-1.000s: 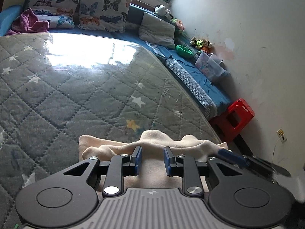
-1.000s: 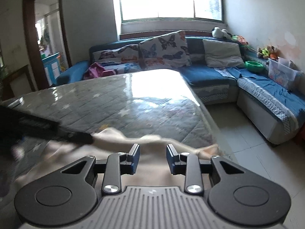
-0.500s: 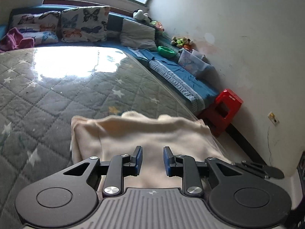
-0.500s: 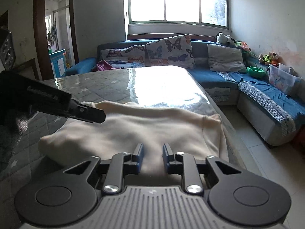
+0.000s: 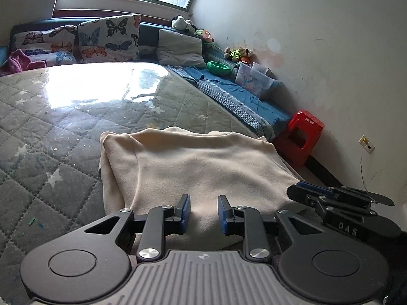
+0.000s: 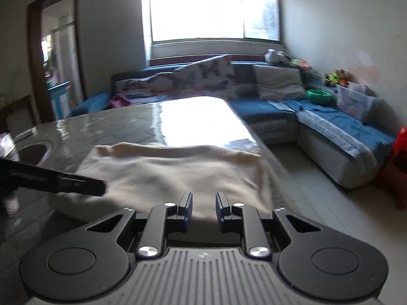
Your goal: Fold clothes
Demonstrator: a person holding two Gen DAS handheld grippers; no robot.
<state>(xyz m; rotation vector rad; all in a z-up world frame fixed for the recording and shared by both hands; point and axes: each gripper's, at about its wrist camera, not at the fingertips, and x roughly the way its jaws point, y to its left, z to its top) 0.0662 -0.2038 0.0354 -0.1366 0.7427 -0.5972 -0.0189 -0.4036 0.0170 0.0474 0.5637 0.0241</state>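
A cream garment (image 5: pixel 198 167) lies folded and flat on the quilted grey table top (image 5: pixel 51 137), near its right front corner. It also shows in the right wrist view (image 6: pixel 178 175). My left gripper (image 5: pixel 203 213) is open and empty, just above the garment's near edge. My right gripper (image 6: pixel 203 209) is open and empty, also over the near edge. The right gripper shows at the right of the left wrist view (image 5: pixel 338 203). One left finger (image 6: pixel 63 180) shows at the left of the right wrist view.
A blue corner sofa (image 5: pixel 244 101) with butterfly cushions (image 5: pixel 109 40) runs behind and right of the table. A red stool (image 5: pixel 300 137), a clear box (image 5: pixel 254 81) and a green bowl (image 5: pixel 218 67) stand by the right wall. The table's right edge drops to tiled floor (image 6: pixel 318 198).
The bunched garment has been laid out flat and folded on the table. Both grippers have drawn back and up from it with jaws slightly apart.
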